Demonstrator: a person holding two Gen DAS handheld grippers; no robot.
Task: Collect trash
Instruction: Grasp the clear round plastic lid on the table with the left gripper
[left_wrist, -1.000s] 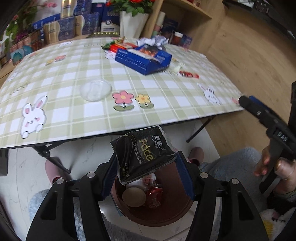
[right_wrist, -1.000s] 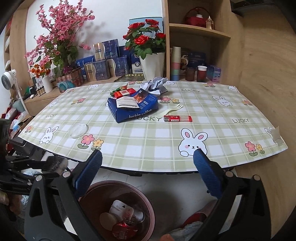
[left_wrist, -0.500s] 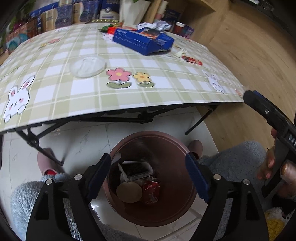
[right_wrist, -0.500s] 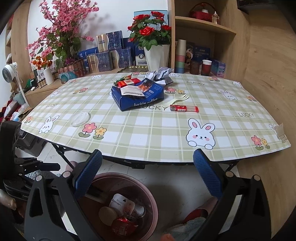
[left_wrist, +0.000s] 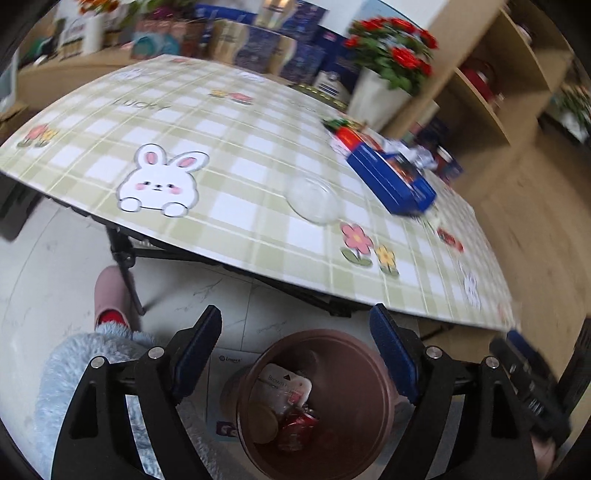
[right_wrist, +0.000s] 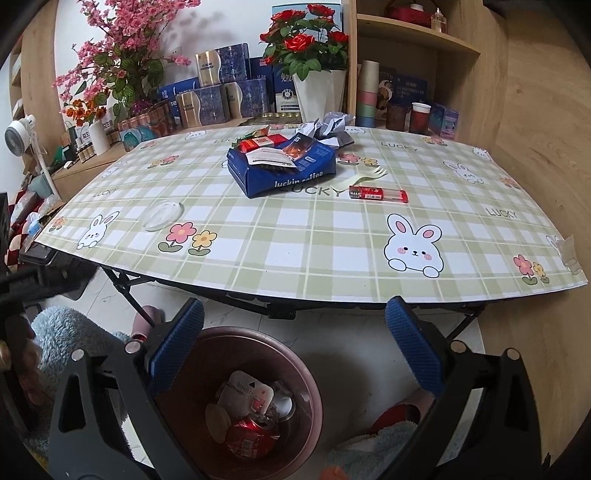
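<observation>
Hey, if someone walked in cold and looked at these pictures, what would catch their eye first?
Probably the round brown trash bin on the floor below the table edge, with a crushed red soda can inside. Then the blue Luckin Coffee paper bag stuffed with wrappers mid-table on the green plaid bunny tablecloth, with a red rectangular packet lying just right of it.
</observation>
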